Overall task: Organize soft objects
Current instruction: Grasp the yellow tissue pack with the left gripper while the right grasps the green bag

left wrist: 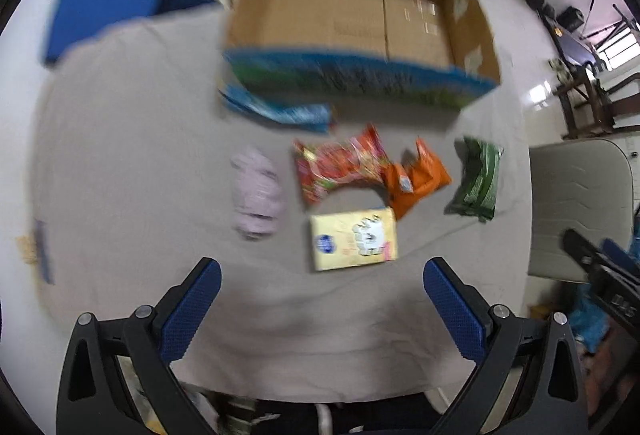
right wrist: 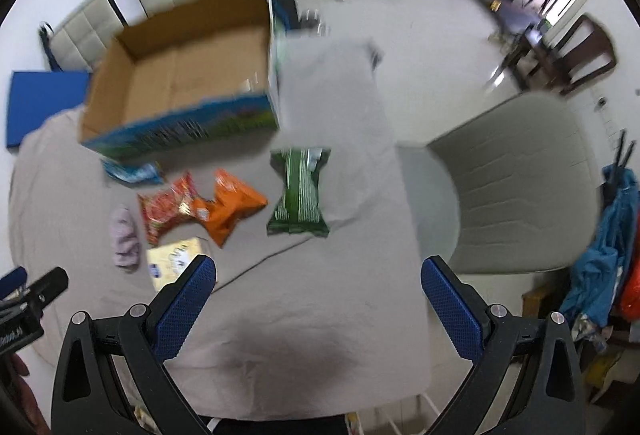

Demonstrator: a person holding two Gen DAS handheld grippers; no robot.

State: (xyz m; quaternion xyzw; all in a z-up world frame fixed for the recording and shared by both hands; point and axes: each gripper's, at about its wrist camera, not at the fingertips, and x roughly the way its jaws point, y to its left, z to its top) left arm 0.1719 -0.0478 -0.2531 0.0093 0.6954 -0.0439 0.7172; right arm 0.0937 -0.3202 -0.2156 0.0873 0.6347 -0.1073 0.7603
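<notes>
Left wrist view | both tongs wide, empty | soft packs loose before open box, awaiting pickup

Left tool: we hold it above the desk with its jaws spread wide and nothing between the blue pads.
Left tool, from the right wrist view: only its black body shows at the left edge, blurred.
Right tool: we hold it above the desk, jaws spread wide, blue pads gripping nothing.
Right tool, from the left wrist view: it shows at the right edge, blurred; we cannot read its jaws there.
</notes>
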